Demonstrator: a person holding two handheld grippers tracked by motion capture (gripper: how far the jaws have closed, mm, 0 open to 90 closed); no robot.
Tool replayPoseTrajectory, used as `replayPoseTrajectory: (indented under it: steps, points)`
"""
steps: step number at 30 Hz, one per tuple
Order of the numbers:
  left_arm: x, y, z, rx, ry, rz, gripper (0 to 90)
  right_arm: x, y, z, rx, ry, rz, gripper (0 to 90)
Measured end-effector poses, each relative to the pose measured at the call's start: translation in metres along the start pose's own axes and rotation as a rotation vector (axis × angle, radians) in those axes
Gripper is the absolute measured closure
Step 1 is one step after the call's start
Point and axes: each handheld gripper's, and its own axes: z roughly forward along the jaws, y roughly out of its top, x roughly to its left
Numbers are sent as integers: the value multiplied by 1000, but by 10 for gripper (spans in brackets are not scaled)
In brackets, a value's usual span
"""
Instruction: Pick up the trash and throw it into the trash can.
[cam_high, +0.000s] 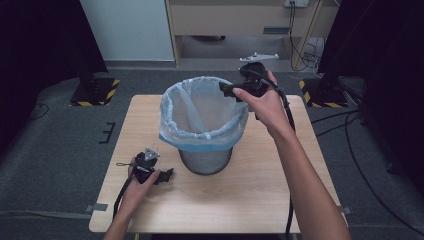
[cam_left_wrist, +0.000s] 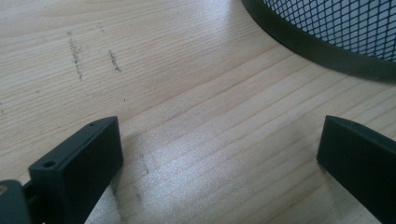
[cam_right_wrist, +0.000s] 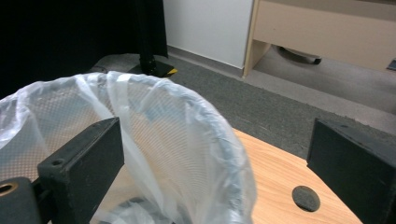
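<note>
Left tongs (cam_high: 170, 175) gape low; lined bin (cam_high: 205, 160) upright, mouth skyward.

1. High view: even overhead light falls on the pale wooden table (cam_high: 240, 200). Both upper corners and the right side sink into near black.
2. The picture is soft, with low detail; the bin liner (cam_high: 202, 112) looks washed out and bright.
3. Left gripper view: sharp wood grain, a broad pale sheen on the tabletop (cam_left_wrist: 187, 116), and a soft shadow beside the left jaw.
4. Right gripper view: the near jaws are blurred, the upper left is black, and the translucent liner (cam_right_wrist: 177, 140) glows.
</note>
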Motion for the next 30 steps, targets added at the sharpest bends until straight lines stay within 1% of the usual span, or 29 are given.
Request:
replayPoseTrajectory:
  steps: [3, 4, 8, 9, 10, 11, 12, 13, 14, 15, 18, 21, 23, 30]
  points:
    - [0, 0, 0, 0, 0, 0, 0, -6, -1, -2, -6, -11, 8, 35]
    - [0, 0, 0, 0, 0, 0, 0, -6, -1, -2, -6, -11, 8, 35]
    - [0, 0, 0, 0, 0, 0, 0, -18, -3, -7, -13, -33, 29, 33]
    - [0, 0, 0, 0, 0, 0, 0, -18, -3, -7, -13, -33, 29, 33]
    - [0, 0, 0, 0, -1, 0, 0, -22, -4, -8, -13, -41, 35, 33]
    - [0, 0, 0, 1, -1, 1, 0, -28, -7, -10, -17, -55, 46, 33]
    - [0, 0, 0, 1, -1, 1, 0, -32, -8, -11, -17, -64, 51, 31]
    - [0, 0, 0, 1, -1, 1, 0, -32, -8, -11, -17, -64, 51, 31]
    - [0, 0, 0, 1, -1, 1, 0, -39, -11, -13, -11, -85, 53, 31]
    - [0, 0, 0, 2, -1, 1, 0, -43, -13, -13, -12, -93, 58, 31]
    - [0, 0, 0, 1, -1, 1, 0, -56, -19, -16, -23, -111, 88, 31]
    - [0, 0, 0, 2, -1, 1, 0, -67, -27, -16, -17, -129, 103, 33]
    - [0, 0, 0, 1, -1, 1, 0, -74, -35, -14, -15, -140, 101, 39]
    - [0, 0, 0, 1, -1, 1, 0, -100, -73, -6, 30, -165, 127, 46]
